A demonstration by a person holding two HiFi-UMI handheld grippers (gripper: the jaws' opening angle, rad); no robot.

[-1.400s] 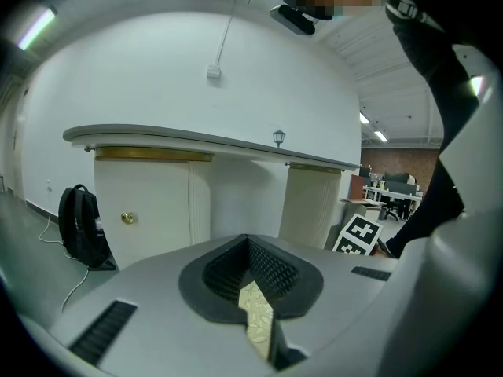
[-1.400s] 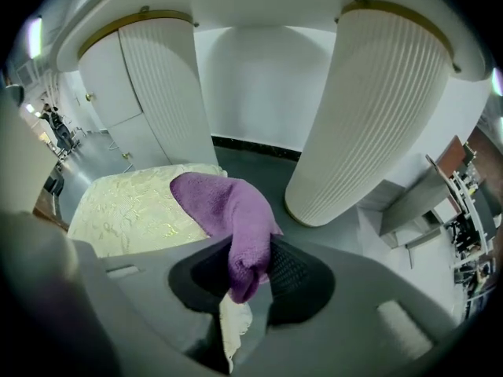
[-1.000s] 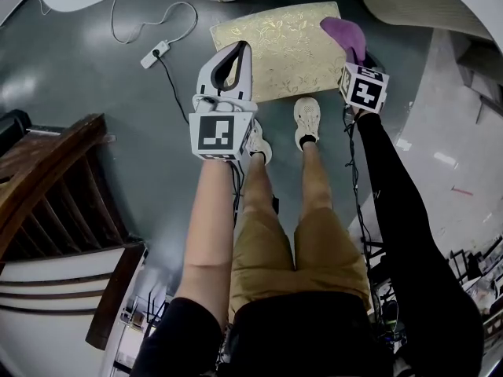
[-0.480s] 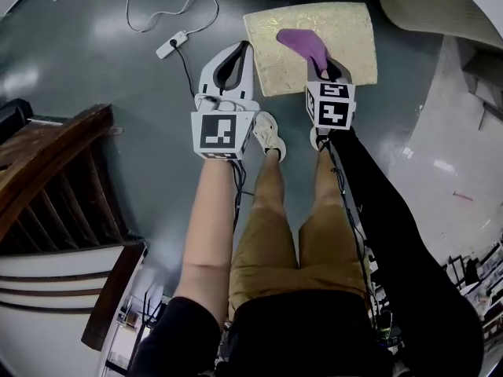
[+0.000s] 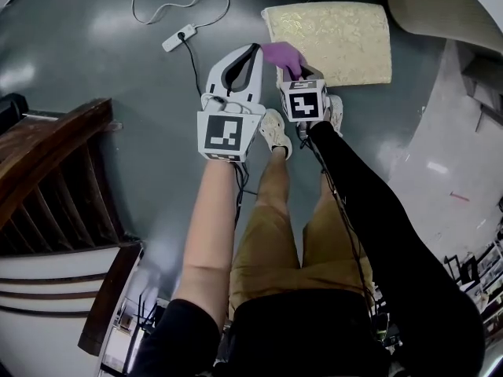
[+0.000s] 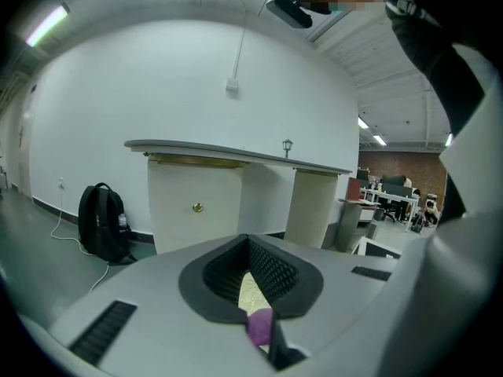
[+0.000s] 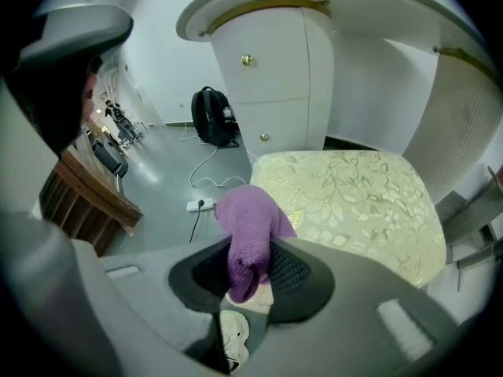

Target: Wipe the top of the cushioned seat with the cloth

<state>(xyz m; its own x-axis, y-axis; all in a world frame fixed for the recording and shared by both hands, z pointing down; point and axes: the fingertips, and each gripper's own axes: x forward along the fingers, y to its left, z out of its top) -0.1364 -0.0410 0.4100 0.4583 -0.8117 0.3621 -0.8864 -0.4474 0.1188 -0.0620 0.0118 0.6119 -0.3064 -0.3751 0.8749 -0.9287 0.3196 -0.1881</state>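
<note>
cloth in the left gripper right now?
No, the purple cloth is clamped in the right gripper over the seat's edge; the left gripper is shut on nothing.

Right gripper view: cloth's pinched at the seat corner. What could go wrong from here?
1. The right gripper pinches the purple cloth by one bunched end, so it might pull out under a dragging stroke.
2. The cloth sits at the near left corner of the cushioned seat; a stroke further left would likely run off the edge.
3. The left gripper, shut and empty, hangs close beside the right one; they could knock together.
</note>
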